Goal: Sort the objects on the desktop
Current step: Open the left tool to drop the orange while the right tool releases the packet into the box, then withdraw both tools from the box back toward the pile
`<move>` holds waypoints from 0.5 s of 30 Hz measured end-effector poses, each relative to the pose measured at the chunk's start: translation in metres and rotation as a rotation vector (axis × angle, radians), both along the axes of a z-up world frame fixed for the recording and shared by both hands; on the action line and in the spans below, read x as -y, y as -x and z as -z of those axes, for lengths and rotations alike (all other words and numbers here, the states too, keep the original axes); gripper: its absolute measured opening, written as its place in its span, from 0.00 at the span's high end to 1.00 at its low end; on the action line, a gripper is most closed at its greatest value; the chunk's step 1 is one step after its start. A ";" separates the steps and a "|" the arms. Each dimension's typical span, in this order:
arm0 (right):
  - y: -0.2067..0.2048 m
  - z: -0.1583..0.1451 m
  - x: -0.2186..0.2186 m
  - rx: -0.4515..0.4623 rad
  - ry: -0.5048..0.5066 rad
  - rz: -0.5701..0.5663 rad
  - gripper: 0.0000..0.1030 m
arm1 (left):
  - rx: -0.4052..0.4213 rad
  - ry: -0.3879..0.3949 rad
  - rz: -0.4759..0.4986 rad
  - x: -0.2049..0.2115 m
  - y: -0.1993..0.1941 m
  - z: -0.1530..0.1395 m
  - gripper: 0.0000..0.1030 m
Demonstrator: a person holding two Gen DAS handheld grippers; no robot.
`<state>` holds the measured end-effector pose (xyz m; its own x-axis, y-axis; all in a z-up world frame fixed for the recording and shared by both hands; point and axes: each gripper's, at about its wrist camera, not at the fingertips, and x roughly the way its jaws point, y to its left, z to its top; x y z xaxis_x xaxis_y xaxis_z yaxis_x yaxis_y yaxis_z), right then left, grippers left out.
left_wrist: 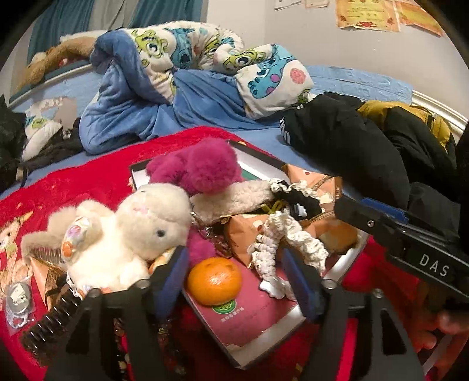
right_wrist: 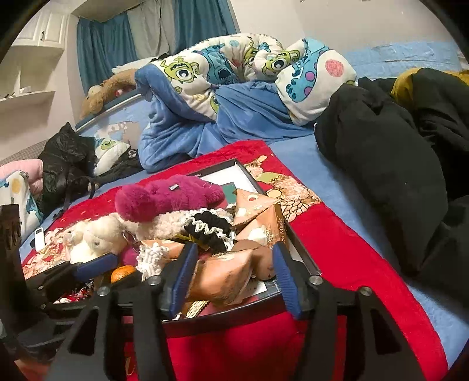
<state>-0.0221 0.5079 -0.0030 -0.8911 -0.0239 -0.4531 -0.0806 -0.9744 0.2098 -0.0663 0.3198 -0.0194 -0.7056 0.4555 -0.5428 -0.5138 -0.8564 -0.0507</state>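
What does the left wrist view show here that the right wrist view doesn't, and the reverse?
Only the left wrist view: yellow papers on the wall, a small silver packet on the red blanket, and the right gripper seen from the side. Only the right wrist view: white shelves and a white remote. Both share the orange, the magenta plush, the white plush and the box under them.
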 end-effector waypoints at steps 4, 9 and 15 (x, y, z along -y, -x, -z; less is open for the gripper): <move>-0.006 -0.003 -0.002 -0.030 0.009 0.016 0.04 | -0.021 -0.009 0.040 -0.003 -0.005 -0.003 0.00; -0.012 -0.006 -0.009 -0.061 0.038 0.031 0.00 | -0.048 -0.012 0.046 -0.003 -0.010 -0.006 0.00; -0.010 -0.005 -0.009 -0.053 0.040 0.029 0.00 | -0.035 -0.021 0.047 -0.001 -0.007 -0.006 0.00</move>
